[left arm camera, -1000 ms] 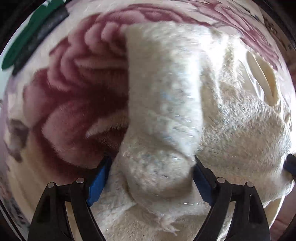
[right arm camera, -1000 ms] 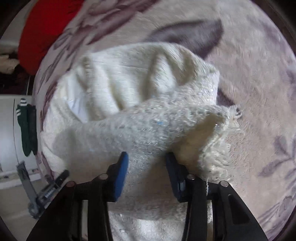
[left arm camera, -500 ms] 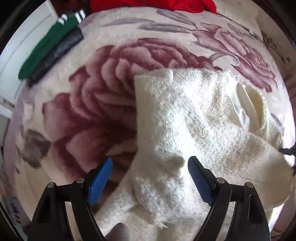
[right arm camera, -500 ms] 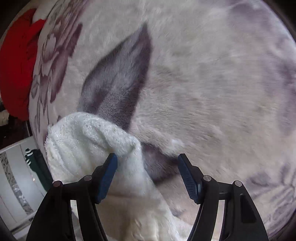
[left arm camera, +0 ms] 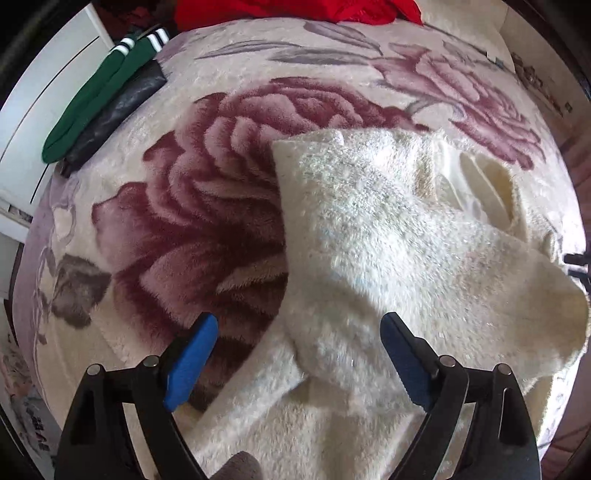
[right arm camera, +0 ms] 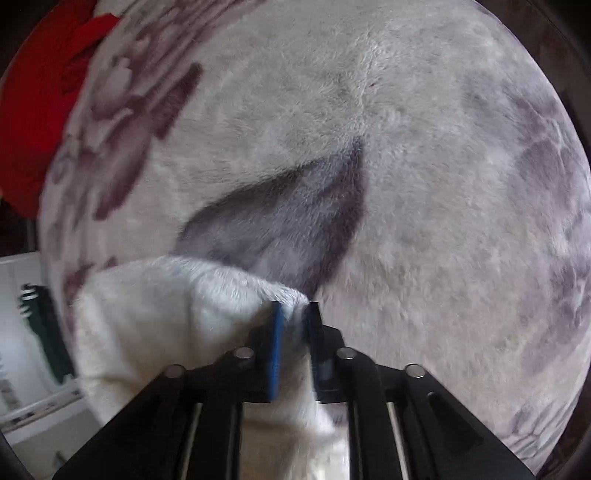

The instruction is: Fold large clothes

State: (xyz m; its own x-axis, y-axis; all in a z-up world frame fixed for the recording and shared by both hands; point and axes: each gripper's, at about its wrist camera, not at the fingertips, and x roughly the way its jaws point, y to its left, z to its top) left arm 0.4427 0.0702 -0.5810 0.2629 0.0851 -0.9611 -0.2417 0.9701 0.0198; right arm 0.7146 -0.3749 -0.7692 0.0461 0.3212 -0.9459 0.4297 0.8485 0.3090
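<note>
Right grip on the sweater edge, left one free.

We've got the cream sweater [left arm camera: 388,236] lying half folded on the rose blanket [left arm camera: 192,206], sleeve laid over its body. Right gripper [right arm camera: 293,317] is pinched on a sweater corner at the blanket's grey leaf; left gripper [left arm camera: 295,332] hangs wide apart over the sleeve, holding nothing. Next, prob. carry that corner across low & even, w/ left pinning the fold.

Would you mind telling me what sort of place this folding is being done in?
Probably a bedroom at home: the cream sweater lies on a plush floral blanket that looks like bedding, other clothes, a red garment and green socks, lie at its edge, and white furniture stands beside it.
</note>
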